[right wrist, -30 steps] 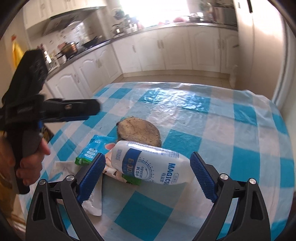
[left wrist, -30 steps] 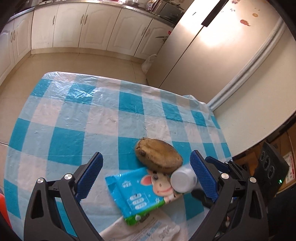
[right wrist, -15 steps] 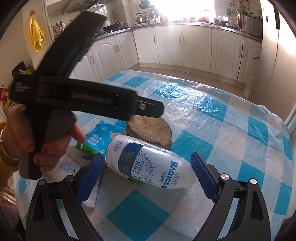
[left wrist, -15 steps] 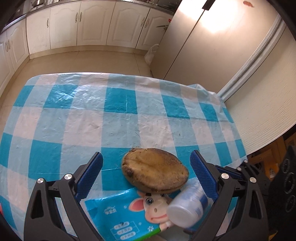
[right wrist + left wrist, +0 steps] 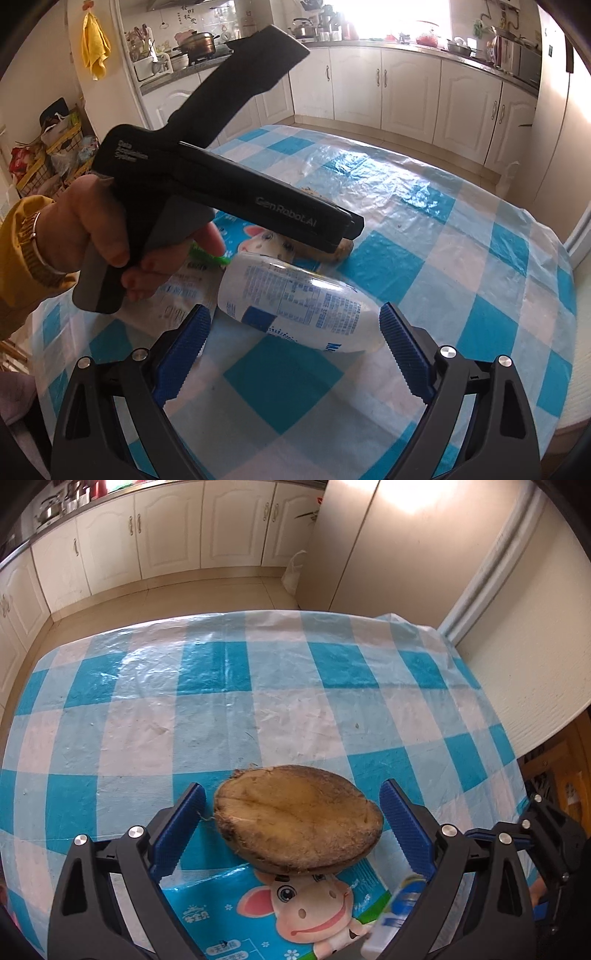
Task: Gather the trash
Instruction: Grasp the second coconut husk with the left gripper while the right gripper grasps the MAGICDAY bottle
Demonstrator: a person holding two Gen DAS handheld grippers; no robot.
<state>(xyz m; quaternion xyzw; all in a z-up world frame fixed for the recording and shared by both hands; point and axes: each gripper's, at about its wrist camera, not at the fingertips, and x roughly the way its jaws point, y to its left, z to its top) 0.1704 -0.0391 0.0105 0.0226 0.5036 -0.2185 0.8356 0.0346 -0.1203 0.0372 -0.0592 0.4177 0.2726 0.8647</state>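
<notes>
A brown coconut-shell half (image 5: 299, 818) lies on a blue snack packet with a cartoon cow (image 5: 295, 915) on the checked table. My left gripper (image 5: 291, 829) is open, its blue pads on either side of the shell. A white bottle with blue print (image 5: 295, 304) lies on its side between the open pads of my right gripper (image 5: 293, 347). The bottle's cap end (image 5: 391, 919) shows in the left wrist view. In the right wrist view the left gripper's black body (image 5: 221, 192) covers most of the shell (image 5: 341, 249) and packet (image 5: 258, 236).
The table wears a blue-and-white checked plastic cloth (image 5: 258, 709). A white printed wrapper (image 5: 181, 291) lies under the packet. White cabinets (image 5: 166, 539) and a fridge (image 5: 388, 546) stand beyond the far edge. A wall (image 5: 535, 657) borders the right side.
My left gripper has moved forward and down until its pads flank the shell. My right gripper has closed in on the bottle, which has rolled to show its label text.
</notes>
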